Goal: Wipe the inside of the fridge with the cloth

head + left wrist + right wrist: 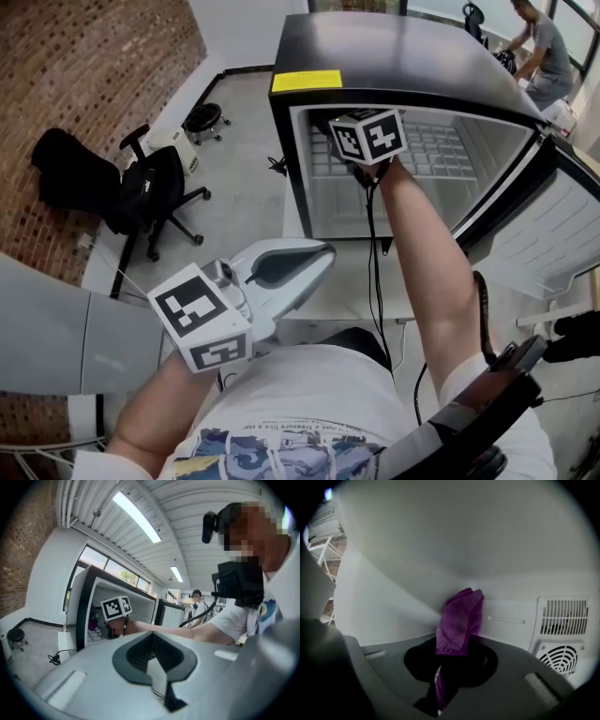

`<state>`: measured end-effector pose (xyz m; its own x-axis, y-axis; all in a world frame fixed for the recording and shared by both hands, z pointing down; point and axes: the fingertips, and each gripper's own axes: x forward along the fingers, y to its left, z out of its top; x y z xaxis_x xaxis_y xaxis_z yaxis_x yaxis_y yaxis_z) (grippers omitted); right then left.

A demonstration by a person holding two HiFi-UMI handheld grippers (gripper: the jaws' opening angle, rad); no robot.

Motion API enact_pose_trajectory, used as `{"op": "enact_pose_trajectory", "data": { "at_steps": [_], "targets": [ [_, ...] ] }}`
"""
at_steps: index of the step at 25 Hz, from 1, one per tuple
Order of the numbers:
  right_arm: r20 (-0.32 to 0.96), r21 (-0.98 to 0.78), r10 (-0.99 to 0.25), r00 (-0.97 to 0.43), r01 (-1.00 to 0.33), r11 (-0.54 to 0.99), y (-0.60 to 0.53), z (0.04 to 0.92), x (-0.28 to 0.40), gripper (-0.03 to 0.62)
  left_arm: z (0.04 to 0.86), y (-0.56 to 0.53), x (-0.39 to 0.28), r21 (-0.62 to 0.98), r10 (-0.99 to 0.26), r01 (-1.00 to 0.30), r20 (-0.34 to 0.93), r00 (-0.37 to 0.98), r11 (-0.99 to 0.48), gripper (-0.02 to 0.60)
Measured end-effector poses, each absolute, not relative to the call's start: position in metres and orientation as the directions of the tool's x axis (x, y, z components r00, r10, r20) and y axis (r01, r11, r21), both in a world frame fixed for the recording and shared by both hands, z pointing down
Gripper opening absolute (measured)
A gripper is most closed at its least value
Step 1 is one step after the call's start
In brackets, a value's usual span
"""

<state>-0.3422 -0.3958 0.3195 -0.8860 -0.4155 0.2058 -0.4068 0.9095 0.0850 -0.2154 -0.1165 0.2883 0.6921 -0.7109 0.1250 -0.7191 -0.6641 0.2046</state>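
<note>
A black mini fridge stands open, its door swung out to the right. My right gripper reaches into the upper part of its white interior, past the wire shelf. In the right gripper view the right gripper is shut on a purple cloth. The cloth's bunched end presses against the white inner wall where two surfaces meet. My left gripper is held low near my body, outside the fridge. The left gripper is shut with nothing in it.
Vent grilles sit on the fridge's inner wall, right of the cloth. A black office chair and a small stool stand on the floor at left, by a brick wall. A person stands beyond the fridge at back right.
</note>
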Motion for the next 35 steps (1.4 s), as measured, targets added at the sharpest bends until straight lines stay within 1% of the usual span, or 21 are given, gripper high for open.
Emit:
{"op": "enact_pose_trajectory", "data": {
  "at_steps": [11,27,35],
  "targets": [
    [0.189,0.075,-0.348,-0.918,-0.34,0.938,-0.351,0.316,-0.332,0.054,0.288,-0.106,-0.212,0.234,-0.681,-0.694,0.146,0.717,-0.681,0.008],
    [0.2,0.039,-0.337,-0.92,-0.336,0.941,-0.289,0.324,-0.307,0.054,0.288,-0.076,-0.206,0.267,-0.633,-0.651,0.162,0.757,-0.711,0.008],
    [0.218,0.039,-0.318,-0.922,-0.318,0.947,-0.264,0.327,-0.298,0.054,0.288,-0.066,-0.191,0.274,-0.6,-0.618,0.157,0.784,-0.737,0.008]
  ]
}}
